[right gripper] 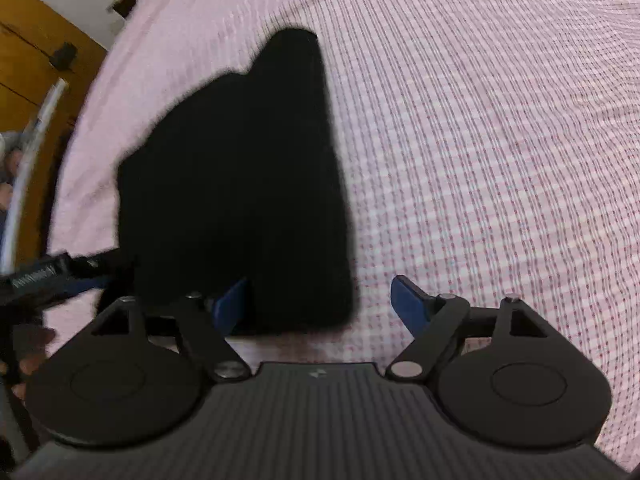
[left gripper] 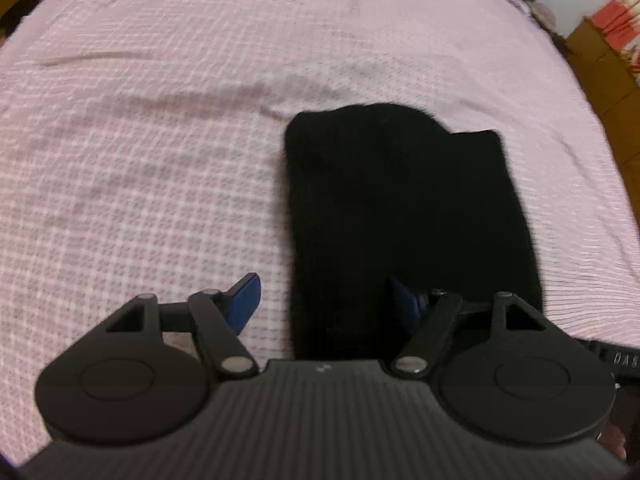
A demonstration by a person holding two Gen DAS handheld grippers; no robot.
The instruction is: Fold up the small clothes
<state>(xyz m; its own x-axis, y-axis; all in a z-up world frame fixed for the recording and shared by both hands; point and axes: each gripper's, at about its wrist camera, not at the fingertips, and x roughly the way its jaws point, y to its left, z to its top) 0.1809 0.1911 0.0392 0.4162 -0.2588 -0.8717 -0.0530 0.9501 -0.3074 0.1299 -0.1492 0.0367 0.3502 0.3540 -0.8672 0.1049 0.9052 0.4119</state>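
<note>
Both wrist cams close above bedsheet, sharing black cloth.

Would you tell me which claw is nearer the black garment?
About equal: the left claw and the right claw both straddle the near edge of the garment, open.

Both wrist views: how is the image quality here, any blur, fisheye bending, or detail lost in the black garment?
Left wrist view: soft focus, the checked bedsheet bulges from fisheye curvature, and the black garment is a featureless dark mass. Right wrist view: the garment has smeared, fuzzy edges suggesting motion blur, no folds readable; the sheet checks stay fairly crisp, with lines curving toward the frame edges.
</note>
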